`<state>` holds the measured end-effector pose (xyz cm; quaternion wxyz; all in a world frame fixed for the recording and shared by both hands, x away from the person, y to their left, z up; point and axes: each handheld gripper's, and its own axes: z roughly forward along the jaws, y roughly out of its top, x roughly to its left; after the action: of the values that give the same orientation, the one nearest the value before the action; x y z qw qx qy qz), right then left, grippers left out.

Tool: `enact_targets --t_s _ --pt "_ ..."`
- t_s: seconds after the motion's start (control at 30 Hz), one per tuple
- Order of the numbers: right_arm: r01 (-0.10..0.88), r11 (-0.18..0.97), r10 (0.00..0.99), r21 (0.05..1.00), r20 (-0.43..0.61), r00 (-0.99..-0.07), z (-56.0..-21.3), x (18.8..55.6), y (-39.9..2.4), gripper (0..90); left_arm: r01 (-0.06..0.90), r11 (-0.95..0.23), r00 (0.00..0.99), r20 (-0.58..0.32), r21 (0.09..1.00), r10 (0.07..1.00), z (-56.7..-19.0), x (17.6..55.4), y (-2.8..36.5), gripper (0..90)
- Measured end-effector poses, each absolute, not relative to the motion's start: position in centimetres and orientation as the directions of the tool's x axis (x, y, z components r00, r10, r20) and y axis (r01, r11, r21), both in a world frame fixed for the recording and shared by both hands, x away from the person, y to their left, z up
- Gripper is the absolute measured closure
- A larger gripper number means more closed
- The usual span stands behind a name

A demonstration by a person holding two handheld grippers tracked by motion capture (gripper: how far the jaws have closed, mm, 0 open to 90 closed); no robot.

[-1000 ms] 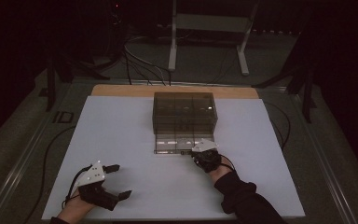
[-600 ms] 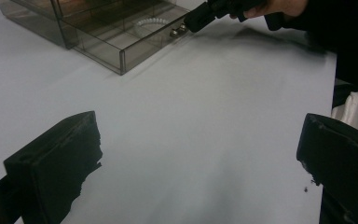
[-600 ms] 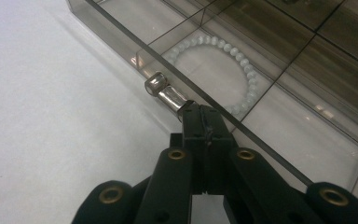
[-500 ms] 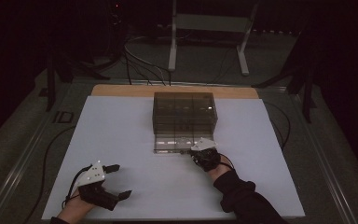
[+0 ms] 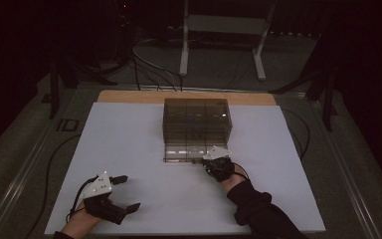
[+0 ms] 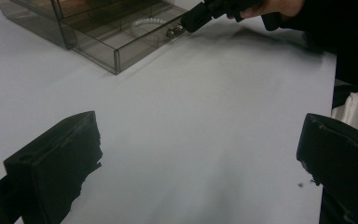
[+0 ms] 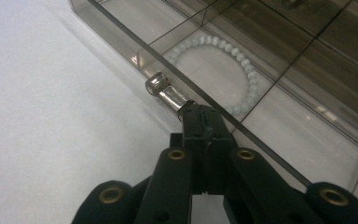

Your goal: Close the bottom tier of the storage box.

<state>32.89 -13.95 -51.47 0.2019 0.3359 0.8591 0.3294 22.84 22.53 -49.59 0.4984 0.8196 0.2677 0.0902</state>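
Observation:
A smoked clear drawer box (image 5: 196, 119) stands at the middle of the white table (image 5: 129, 144). Its bottom drawer (image 5: 184, 153) is pulled out toward me, and a white bead bracelet (image 7: 214, 70) lies inside it. My right gripper (image 5: 211, 159) is at the drawer's front right, its jaws pressed together on the base of the small metal knob (image 7: 164, 91). The left gripper view catches that gripper (image 6: 196, 17) touching the knob (image 6: 171, 32). My left gripper (image 5: 130, 192) rests at the table's front left, jaws wide apart (image 6: 198, 154) with bare table between them.
A wooden strip (image 5: 129, 96) edges the table's far side. Cables (image 5: 149, 64) and a metal stand (image 5: 224, 30) lie on the dark floor beyond. A cable (image 5: 298, 129) trails off the table's right edge. White cloth (image 6: 354, 105) shows at the table's near edge.

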Motion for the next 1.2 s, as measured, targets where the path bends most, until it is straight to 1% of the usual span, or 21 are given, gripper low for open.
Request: enact_targets --t_s 1.2 --pt "0.469 0.558 0.719 0.685 -0.117 -0.685 -51.4 34.4 -13.7 90.0 0.348 -0.358 0.840 -0.120 0.866 0.529 -49.6 22.8 22.5 0.0"
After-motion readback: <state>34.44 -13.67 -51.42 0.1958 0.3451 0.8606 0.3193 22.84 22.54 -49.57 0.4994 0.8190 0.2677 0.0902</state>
